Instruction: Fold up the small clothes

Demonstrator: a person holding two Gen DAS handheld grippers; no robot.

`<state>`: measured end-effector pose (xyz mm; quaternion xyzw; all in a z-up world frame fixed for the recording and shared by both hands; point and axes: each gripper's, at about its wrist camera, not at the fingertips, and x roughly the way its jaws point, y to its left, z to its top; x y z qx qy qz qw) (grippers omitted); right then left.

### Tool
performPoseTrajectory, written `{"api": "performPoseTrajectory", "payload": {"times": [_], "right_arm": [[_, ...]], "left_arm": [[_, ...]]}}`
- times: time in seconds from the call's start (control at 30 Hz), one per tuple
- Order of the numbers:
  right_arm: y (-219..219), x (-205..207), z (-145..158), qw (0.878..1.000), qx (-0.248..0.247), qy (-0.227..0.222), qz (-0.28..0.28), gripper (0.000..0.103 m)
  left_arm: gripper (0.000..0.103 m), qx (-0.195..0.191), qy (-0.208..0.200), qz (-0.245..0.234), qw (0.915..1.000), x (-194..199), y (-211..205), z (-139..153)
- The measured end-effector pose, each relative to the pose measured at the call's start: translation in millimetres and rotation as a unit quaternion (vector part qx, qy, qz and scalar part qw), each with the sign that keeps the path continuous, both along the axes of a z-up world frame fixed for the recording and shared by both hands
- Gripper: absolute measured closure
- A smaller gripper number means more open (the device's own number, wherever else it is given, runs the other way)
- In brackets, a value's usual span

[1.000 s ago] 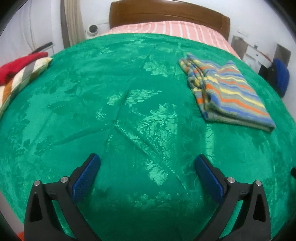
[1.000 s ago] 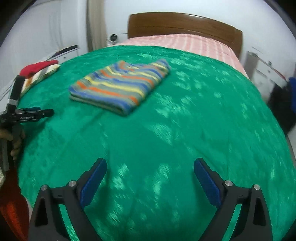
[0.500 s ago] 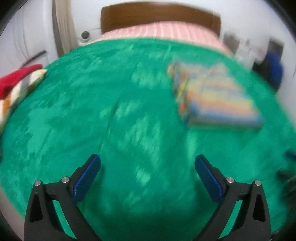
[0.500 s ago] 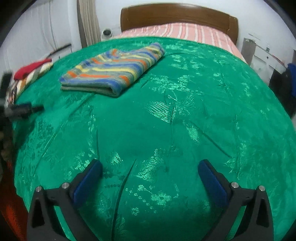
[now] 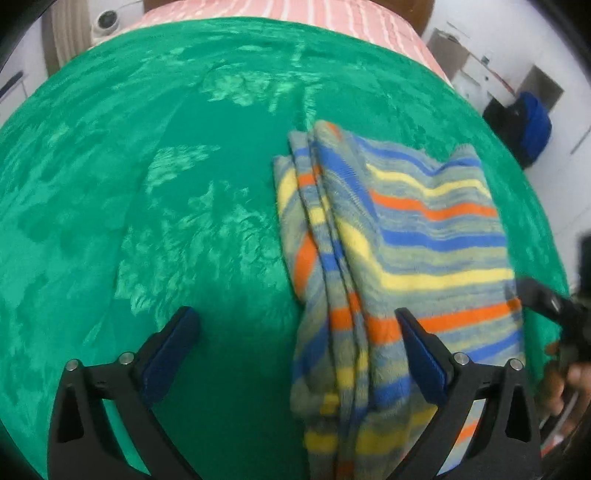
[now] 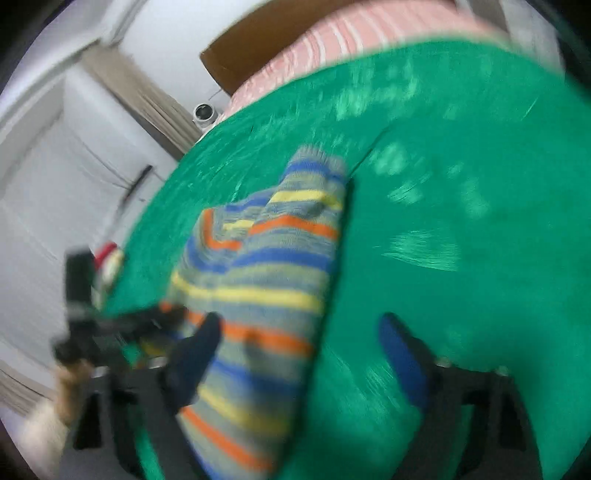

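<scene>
A folded striped garment (image 5: 399, 258), blue, yellow, orange and grey, lies on the green bedspread (image 5: 147, 184). My left gripper (image 5: 295, 332) is open, its jaws wide, right over the garment's near left edge; the right finger (image 5: 421, 354) lies over the cloth. My right gripper (image 6: 299, 347) is open over the garment's (image 6: 266, 266) near right edge in a blurred, tilted right wrist view. Each gripper shows at the edge of the other's view: the right one (image 5: 546, 302), the left one (image 6: 110, 328).
A pink striped pillow (image 5: 295, 11) and wooden headboard (image 6: 251, 48) are at the far end. A red and striped cloth pile (image 6: 109, 258) lies at the bed's left edge. A blue bag (image 5: 535, 122) sits off the right side.
Both grippers have moved in close to the striped garment from either side, and now it fills the near view. The right wrist view has tilted. Both stay open.
</scene>
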<state>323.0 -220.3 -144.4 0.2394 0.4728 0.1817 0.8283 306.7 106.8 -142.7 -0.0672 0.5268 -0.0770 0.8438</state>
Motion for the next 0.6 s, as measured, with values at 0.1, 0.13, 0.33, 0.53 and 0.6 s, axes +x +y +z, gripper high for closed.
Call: {"api": "performPoseTrajectory", "payload": {"times": [0.1, 0.13, 0.33, 0.53, 0.6], "right_arm": [[11, 26, -21, 0.998, 0.056, 0.034, -0.01, 0.071], [22, 29, -20, 0.999, 0.033, 0.041, -0.001, 0.078], [116, -15, 35, 0.947, -0.283, -0.126, 0.081, 0.084], [107, -26, 86, 0.951, -0.241, -0.185, 0.049, 0.084], [89, -10, 84, 0.964, -0.216, -0.151, 0.023, 0.077]], "left_arm": [[0.008, 0.012, 0.002, -0.012, 0.9999, 3, -10, -2], [0.03, 0.011, -0.004, -0.016, 0.9998, 3, -12, -1], [0.087, 0.011, -0.057, -0.035, 0.9977, -10, -33, 29], [0.075, 0.019, -0.132, -0.023, 0.9908, -12, -39, 84], [0.034, 0.048, -0.102, -0.016, 0.9935, -1, -46, 73]]}}
